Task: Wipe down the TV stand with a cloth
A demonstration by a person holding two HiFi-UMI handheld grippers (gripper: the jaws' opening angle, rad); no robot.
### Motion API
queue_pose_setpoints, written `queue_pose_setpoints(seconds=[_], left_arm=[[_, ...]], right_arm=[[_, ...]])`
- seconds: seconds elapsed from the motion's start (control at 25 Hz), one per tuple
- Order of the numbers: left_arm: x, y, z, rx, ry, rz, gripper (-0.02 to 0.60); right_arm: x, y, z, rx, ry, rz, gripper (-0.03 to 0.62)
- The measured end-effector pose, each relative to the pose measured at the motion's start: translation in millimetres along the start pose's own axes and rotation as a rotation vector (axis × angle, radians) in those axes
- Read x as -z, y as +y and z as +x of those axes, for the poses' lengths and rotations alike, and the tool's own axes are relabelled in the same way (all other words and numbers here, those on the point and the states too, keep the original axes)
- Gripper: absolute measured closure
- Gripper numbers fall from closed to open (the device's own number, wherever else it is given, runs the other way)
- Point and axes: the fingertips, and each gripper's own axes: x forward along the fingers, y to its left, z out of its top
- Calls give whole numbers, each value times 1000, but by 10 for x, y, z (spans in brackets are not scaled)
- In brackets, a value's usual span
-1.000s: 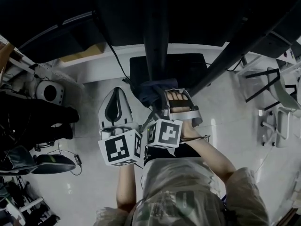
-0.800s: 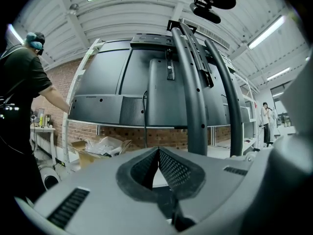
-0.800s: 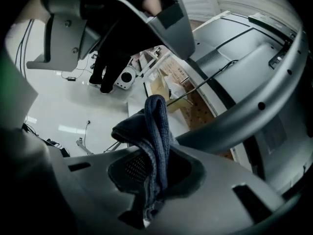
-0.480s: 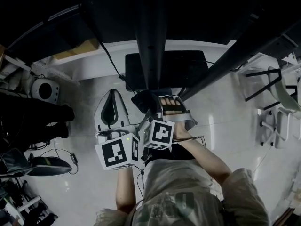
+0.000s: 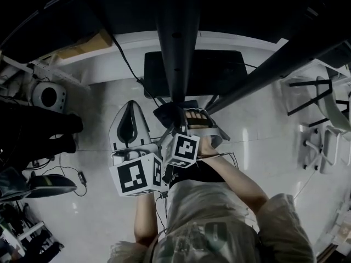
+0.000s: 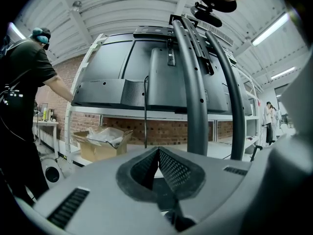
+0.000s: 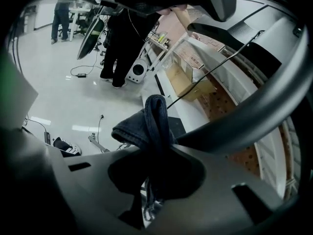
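Note:
The TV stand's black pole (image 5: 176, 43) rises from its dark base plate (image 5: 219, 75) on the pale floor. My right gripper (image 5: 176, 124) is shut on a dark blue cloth (image 5: 169, 114), bunched against the foot of the pole. In the right gripper view the cloth (image 7: 146, 121) stands folded out of the jaws beside a curved stand tube (image 7: 244, 111). My left gripper (image 5: 131, 106) hangs just left of it, shut and empty. Its closed tips (image 6: 158, 150) face the stand's two upright tubes (image 6: 194, 92) and the TV's back (image 6: 122, 77).
A person in dark clothes (image 6: 22, 97) stands at the left by a white shelf frame (image 6: 88, 112) with a cardboard box (image 6: 100, 142). A round white device (image 5: 48, 96), cables (image 5: 66, 174) and white chairs (image 5: 323, 141) lie around on the floor.
The head view has shifted a little. Both grippers have drifted slightly back from the base plate, and the cloth stays clamped in the right gripper at the pole.

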Motion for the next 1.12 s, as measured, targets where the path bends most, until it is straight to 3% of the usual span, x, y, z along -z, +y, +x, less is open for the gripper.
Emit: queue_pose_setpoints(seconds=[0.16,0.84,1.0,1.12], left_arm=[[54,-43,26,3,-3,-4,565],[309,58,192,-28,-10,4,566],[249,31,173,-37,-21,12,566],[-8,-6,159,-31,-9,5,566]], right_arm=[[86,150,142,-38,8,33,532],[366,617,636,-90,53,-38,533],[346,586,490,-140,21,37,531],[144,224,54,-129,-60,122,531]])
